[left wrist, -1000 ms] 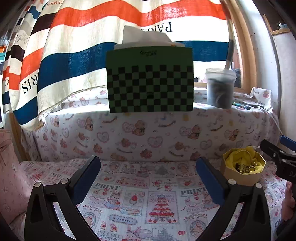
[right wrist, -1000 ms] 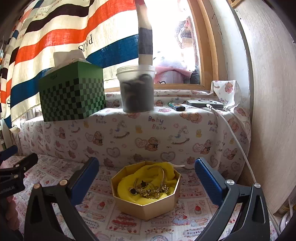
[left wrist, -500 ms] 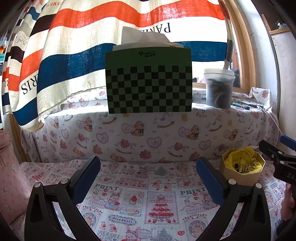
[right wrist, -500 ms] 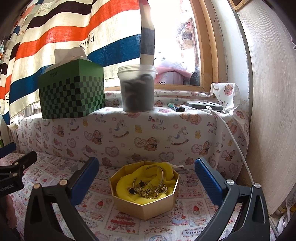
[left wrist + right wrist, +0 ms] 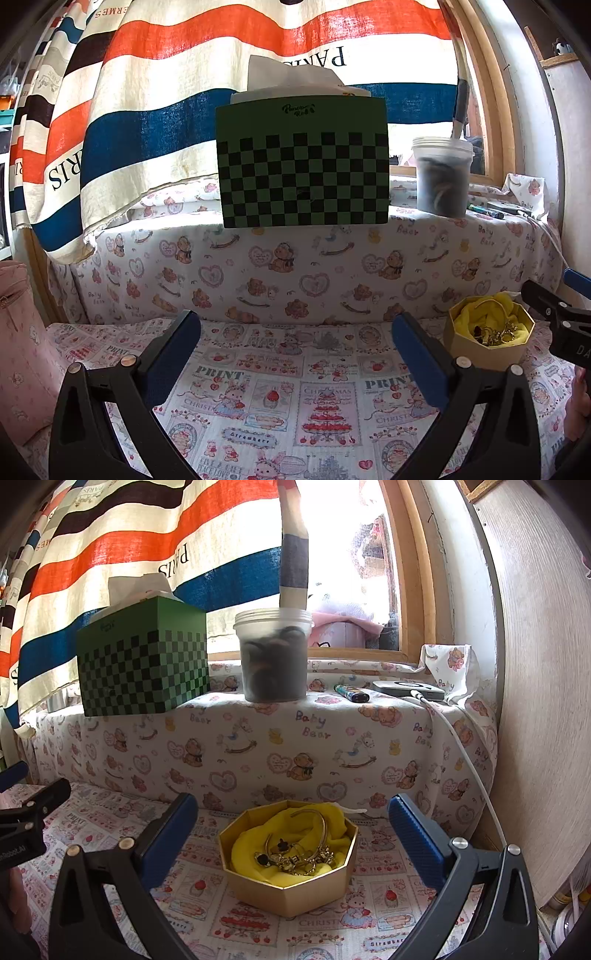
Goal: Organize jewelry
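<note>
left hand-held gripper [image 5: 295,328] spread, empty | right hand-held gripper [image 5: 291,808] spread around gold box [image 5: 291,886] | jewelry [image 5: 295,856] inside

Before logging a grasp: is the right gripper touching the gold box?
Apart. The right wrist view shows the right gripper open, patterned cloth visible between each finger and the gold box.

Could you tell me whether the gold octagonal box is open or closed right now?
Open: the gold octagonal box has no lid on, exposing yellow cloth and gold jewelry.
</note>
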### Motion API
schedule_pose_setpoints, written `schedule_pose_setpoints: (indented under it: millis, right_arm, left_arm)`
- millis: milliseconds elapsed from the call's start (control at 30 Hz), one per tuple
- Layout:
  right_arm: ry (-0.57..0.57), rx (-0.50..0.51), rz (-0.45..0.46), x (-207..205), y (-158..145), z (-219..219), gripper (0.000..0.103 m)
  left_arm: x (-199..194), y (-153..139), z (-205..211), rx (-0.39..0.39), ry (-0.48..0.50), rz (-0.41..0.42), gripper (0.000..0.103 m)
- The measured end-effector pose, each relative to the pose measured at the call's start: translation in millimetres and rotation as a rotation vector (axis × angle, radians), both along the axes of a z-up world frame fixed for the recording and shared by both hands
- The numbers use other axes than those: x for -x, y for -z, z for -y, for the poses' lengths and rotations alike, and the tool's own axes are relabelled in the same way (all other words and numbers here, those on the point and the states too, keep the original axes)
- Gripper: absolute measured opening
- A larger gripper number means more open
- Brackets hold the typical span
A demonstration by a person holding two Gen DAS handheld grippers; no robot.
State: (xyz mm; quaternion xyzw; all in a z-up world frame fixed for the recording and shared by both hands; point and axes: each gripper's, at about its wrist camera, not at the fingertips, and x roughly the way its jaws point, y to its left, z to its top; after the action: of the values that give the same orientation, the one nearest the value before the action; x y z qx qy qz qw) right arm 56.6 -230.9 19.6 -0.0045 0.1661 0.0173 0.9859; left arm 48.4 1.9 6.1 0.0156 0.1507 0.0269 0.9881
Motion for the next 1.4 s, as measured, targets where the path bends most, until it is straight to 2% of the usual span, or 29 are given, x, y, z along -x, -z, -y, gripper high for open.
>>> schedule_pose_setpoints:
  millis: [1400]
  right_arm:
    - [-0.001, 0.001, -0.001, -0.4, 0.2, -0.2, 0.103]
  left_arm:
    - [1.7, -0.5, 1.0, -0.023, -0.022, 0.007, 0.103]
